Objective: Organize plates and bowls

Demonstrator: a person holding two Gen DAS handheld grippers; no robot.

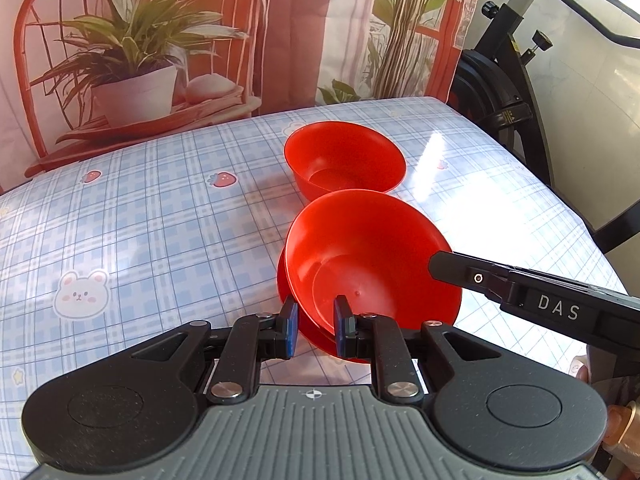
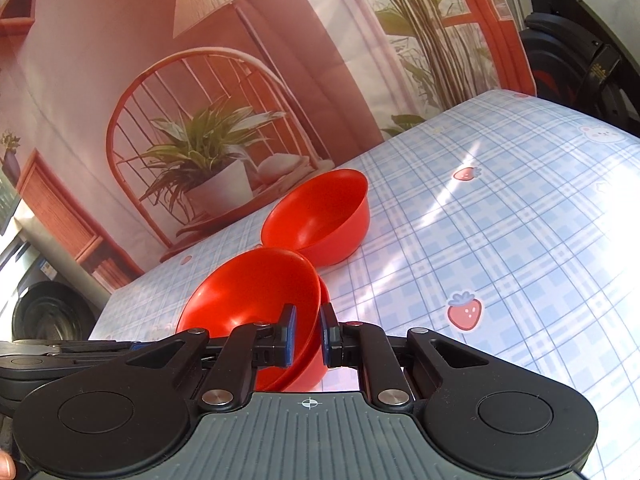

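Observation:
Two red bowls are nested near me: the upper bowl sits tilted inside a lower red bowl. My left gripper has its blue pads on either side of their near rim. My right gripper is shut on the rims of the same nested bowls from the right side; its finger shows in the left wrist view. A third red bowl stands alone farther back on the table, also in the right wrist view.
The table has a blue plaid cloth with strawberry and bunny prints. A printed backdrop hangs behind it. An exercise bike stands past the table's right edge.

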